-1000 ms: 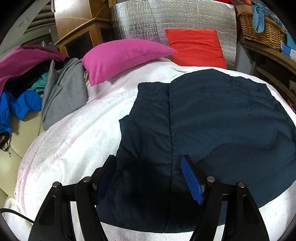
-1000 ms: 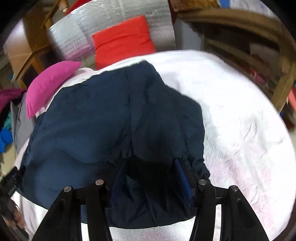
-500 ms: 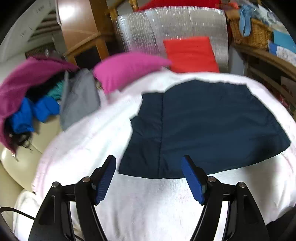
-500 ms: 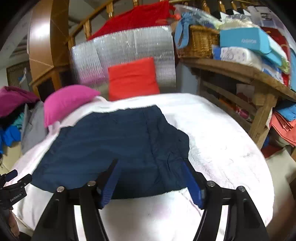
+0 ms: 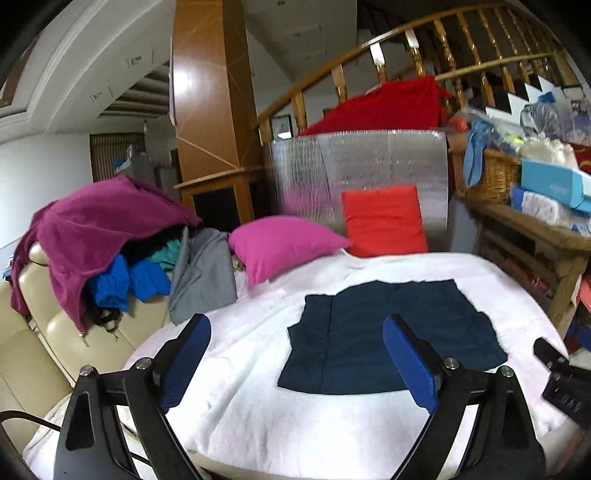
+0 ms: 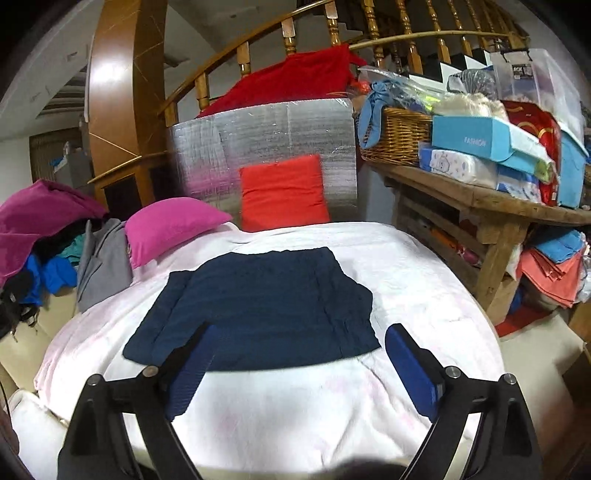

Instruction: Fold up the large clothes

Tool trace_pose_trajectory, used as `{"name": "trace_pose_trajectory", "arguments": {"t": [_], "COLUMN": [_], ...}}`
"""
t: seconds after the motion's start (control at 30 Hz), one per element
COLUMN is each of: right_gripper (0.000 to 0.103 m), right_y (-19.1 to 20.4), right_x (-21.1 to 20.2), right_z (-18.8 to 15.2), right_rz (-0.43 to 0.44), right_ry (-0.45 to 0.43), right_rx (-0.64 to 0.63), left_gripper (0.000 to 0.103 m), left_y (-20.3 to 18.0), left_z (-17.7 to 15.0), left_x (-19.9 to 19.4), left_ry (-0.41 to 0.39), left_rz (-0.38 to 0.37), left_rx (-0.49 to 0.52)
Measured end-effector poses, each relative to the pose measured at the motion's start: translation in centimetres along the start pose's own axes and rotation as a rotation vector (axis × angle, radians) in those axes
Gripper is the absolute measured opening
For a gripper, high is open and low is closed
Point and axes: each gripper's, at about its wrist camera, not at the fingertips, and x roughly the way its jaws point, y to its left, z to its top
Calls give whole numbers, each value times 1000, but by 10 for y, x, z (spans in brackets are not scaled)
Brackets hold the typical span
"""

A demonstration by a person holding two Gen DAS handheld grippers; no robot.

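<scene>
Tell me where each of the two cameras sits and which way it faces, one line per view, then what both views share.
Left wrist view: sits on the left gripper, looking forward and slightly down over the white blanket at the navy garment; its two blue-padded fingers show, jaws opening, nothing between them.
Right wrist view: sits on the right gripper, facing the same bed from further right; its own fingers show, jaws opening, empty.
Shared: the navy garment, the pink pillow, the red cushion and the wicker basket.

Home living room: wooden staircase (image 6: 369,22), cream sofa (image 5: 33,354), pillows, clothes pile (image 5: 99,240).
</scene>
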Motion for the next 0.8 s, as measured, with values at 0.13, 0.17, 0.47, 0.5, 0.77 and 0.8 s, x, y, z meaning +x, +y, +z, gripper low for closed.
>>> {"name": "trace_pose_trajectory", "arguments": {"t": [0.13,0.17,0.47,0.5,0.77,0.8], "right_gripper": [97,98,102,102,102,102], "right_y": [8,9,21,23,30,31], "right_x": [-45,-55,-124,-128,-143,-144], "right_z": [1,2,14,15,15,14], "right_rz": [-18,-14,2,3,5,7], "right_ry": [-37,-50,-146,-152,-156,-156], "right_rx": [-15,-15,-14,-16,15,21], "left_gripper": [100,101,103,103,103,103], "left_y": [9,12,29,32,42,43], "left_z": [6,8,20,21,25,26], "left_x": [-37,-46,-93,-98,-119,-121], "left_ry": [-53,-68,-132,-142,-160,-167], "left_rz": [2,6,8,12,23,33], "left_rx": [-3,-8,-20,-25,-47,-45]}}
